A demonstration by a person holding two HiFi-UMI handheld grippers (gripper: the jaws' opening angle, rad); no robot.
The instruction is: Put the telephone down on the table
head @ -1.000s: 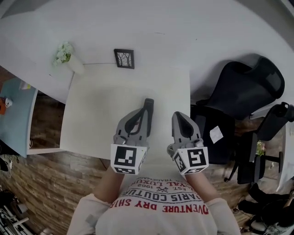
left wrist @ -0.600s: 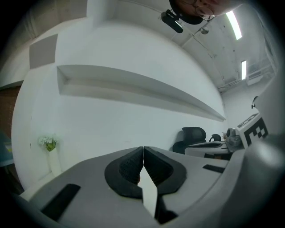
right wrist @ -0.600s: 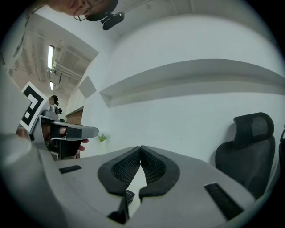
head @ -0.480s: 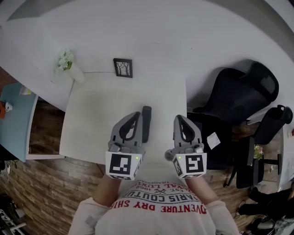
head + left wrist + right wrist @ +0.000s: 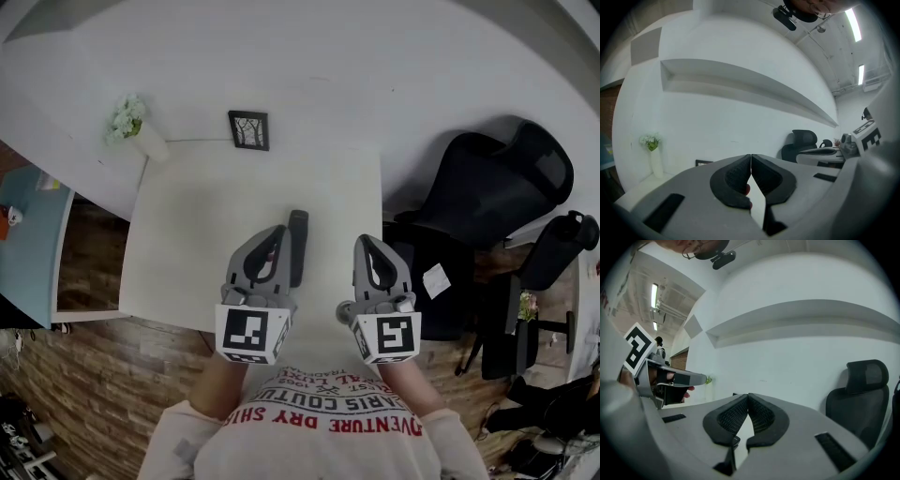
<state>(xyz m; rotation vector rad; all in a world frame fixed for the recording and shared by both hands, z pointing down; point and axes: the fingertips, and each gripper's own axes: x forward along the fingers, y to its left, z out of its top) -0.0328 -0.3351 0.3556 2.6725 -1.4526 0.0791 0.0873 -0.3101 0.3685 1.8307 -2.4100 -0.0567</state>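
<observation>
The telephone (image 5: 298,242), a dark slim handset, lies flat on the pale table (image 5: 187,225), pointing away from me. My left gripper (image 5: 279,231) hovers just to its left and covers part of its near end. The jaws of the left gripper (image 5: 750,157) are shut with nothing between them. To the right of the handset, apart from it, my right gripper (image 5: 367,242) is over the table's right edge. The right gripper (image 5: 748,397) is also shut and empty. Both point level at the white wall.
A small framed picture (image 5: 248,129) and a white vase of flowers (image 5: 134,125) stand at the table's far edge. A black office chair (image 5: 487,187) is close on the right. A blue table (image 5: 33,234) stands at the left over a brick-patterned floor.
The handset has stayed where it lies. The right gripper has rolled a little and its marker cube now sits squarer. The left gripper has hardly moved.
</observation>
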